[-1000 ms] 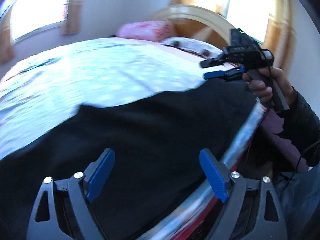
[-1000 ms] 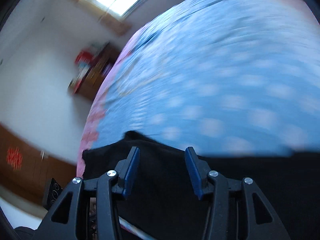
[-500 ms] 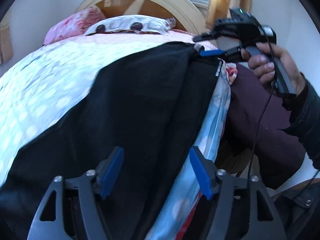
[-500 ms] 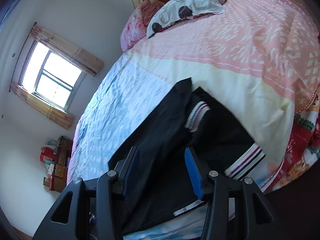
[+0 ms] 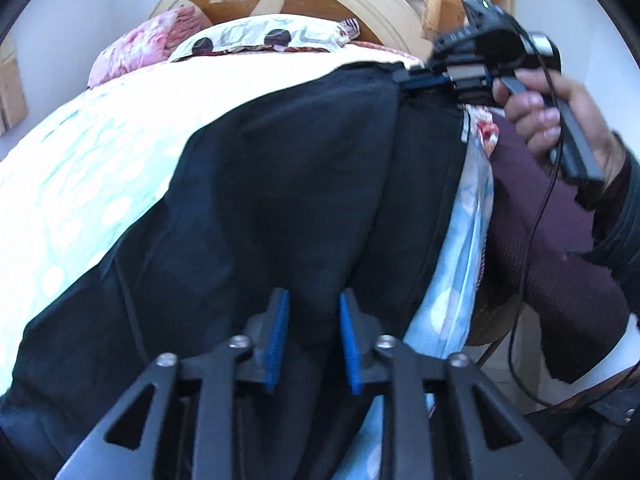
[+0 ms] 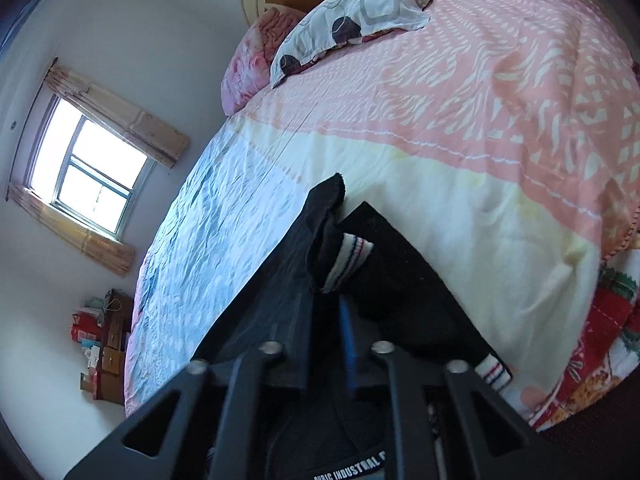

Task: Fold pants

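Mostly smooth, creased black pants point(image 5: 288, 184)

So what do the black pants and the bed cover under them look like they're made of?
The black pants look like soft matte knit, perhaps fleece: no sheen, limp rounded folds, striped ribbed cuffs. The bed cover looks like thin printed woven cloth, probably cotton; its blue part shows fine creases and a slight sheen. Neither is certain.

Black pants point(image 5: 288, 184) lie stretched along the bed's near edge, running from six toward one o'clock. Their striped white cuffs point(image 6: 347, 265) sit bunched and partly turned over at the far end.
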### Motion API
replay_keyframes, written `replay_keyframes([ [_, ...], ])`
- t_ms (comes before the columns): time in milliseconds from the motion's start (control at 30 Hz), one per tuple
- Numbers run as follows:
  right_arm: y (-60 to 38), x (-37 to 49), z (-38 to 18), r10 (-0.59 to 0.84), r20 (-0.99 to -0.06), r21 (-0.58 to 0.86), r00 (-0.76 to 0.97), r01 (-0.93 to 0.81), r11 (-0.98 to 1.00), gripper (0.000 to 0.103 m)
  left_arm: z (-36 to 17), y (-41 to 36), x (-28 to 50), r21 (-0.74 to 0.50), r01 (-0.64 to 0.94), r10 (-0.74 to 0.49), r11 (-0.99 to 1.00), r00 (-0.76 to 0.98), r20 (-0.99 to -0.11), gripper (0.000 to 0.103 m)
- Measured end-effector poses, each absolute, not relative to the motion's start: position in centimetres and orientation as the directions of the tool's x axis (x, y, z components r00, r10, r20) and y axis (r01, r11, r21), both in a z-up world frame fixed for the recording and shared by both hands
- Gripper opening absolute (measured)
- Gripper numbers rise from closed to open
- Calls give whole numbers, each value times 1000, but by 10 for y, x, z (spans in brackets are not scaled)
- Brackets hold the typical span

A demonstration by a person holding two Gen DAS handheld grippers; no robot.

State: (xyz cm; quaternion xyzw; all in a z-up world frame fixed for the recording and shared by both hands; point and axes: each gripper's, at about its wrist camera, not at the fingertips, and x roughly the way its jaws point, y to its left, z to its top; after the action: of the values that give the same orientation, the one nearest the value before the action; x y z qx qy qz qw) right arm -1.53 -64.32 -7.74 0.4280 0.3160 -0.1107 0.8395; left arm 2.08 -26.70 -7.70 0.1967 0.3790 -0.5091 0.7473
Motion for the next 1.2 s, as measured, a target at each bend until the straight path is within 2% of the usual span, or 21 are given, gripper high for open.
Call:
replay_keyframes([
  [200,-639,-10,-78,73,-629,628,774,450,635,4,-83,-275,13,-52,919,-601,390,212,-771,22],
  [267,-639,-9,-78,72,-620,630,781,441,639,3,-81,-275,12,-51,921,-606,386,211,-767,9],
  [367,-636,-9,-73,72,-609,629,790,425,651,3,-75,-273,18,-74,918,-617,390,201,-761,5],
  [567,-632,-20,-47,71,-538,640,840,352,682,2,-45,-257,16,-101,925,-682,366,193,-705,5],
  [667,-628,-39,-35,73,-514,639,855,325,697,2,-45,-255,8,-129,935,-692,330,146,-707,5],
  [933,-638,-75,-78,69,-591,651,804,424,630,2,-79,-269,-7,-143,945,-649,296,89,-756,5],
  [1200,-627,-96,-61,29,-541,650,840,396,648,2,-70,-259,-1,-159,933,-667,324,106,-738,5],
])
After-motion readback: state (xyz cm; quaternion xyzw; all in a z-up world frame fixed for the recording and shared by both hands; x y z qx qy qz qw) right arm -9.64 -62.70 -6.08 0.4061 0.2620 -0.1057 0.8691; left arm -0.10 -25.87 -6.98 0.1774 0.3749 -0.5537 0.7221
